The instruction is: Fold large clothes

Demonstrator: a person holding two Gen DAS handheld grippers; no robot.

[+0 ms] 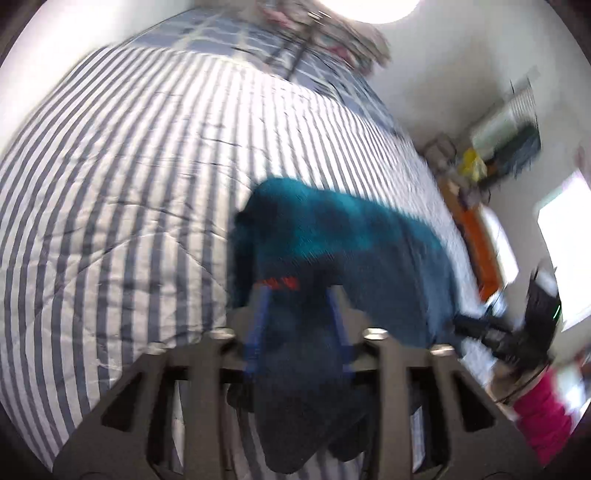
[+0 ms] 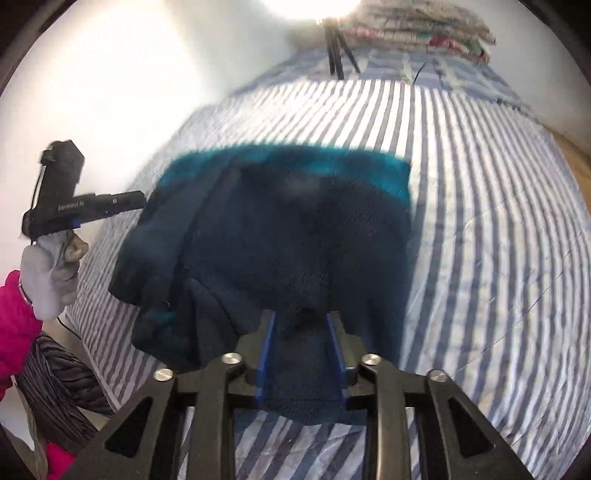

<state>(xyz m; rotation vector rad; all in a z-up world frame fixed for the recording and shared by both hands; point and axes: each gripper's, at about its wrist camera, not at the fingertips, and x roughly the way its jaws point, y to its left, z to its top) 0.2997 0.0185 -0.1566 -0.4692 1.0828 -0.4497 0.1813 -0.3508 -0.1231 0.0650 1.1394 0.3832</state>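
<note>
— While both grippers point down at the bed, where's the garment?
— Teal fleece garment lies spread on the striped bedcover, near the bed's foot edge; its near hem runs back between each gripper's blue pads.
— Left gripper?
— Jaws parted partway, fleece bunched between the fingers. Blurred; cannot tell whether the pads press the cloth.
— Right gripper?
— Jaws also partway apart, fleece filling the gap. Grip or loose contact, cannot tell.
— Anything else by the bed?
— Gloved hand with a pink sleeve holds the left gripper off the bed's left side. Folded bedding is stacked at the bed's head, a tripod beside it.
</note>
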